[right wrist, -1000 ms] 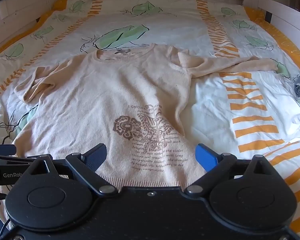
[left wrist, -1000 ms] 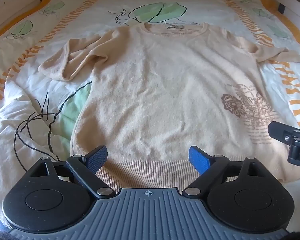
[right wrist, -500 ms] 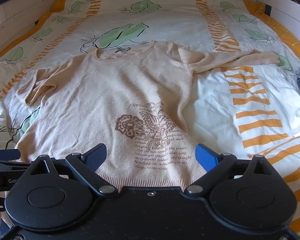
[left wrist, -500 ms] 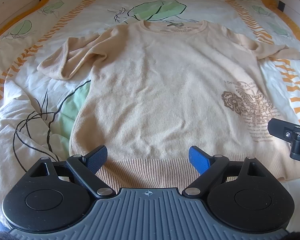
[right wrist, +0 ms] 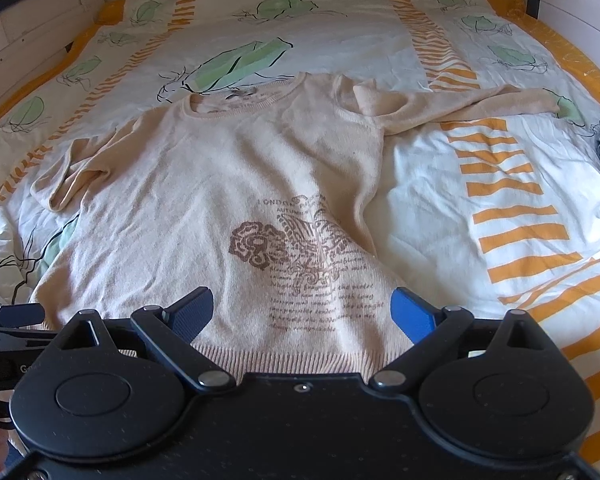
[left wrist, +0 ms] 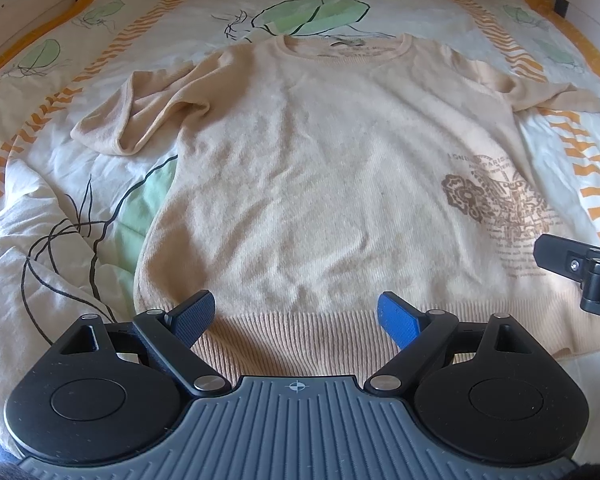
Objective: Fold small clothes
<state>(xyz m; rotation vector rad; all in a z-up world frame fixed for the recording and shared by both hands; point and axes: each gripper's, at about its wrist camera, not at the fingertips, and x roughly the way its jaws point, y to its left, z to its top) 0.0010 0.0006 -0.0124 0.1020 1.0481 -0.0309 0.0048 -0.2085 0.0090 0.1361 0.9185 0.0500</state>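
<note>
I find the beige sweater [left wrist: 324, 184] spread face up on the patterned duvet [right wrist: 500, 184], its ribbed hem [left wrist: 300, 340] lying just ahead of both sets of jaws. My left gripper [left wrist: 296, 316] stands wide and empty over the hem's middle; my right gripper [right wrist: 304, 312] likewise wide, empty, near the printed corner. No fold made yet, I judge. Next: lower both, pinch the hem, or first straighten the bunched sleeve [left wrist: 128, 120] beyond the left jaw.
</note>
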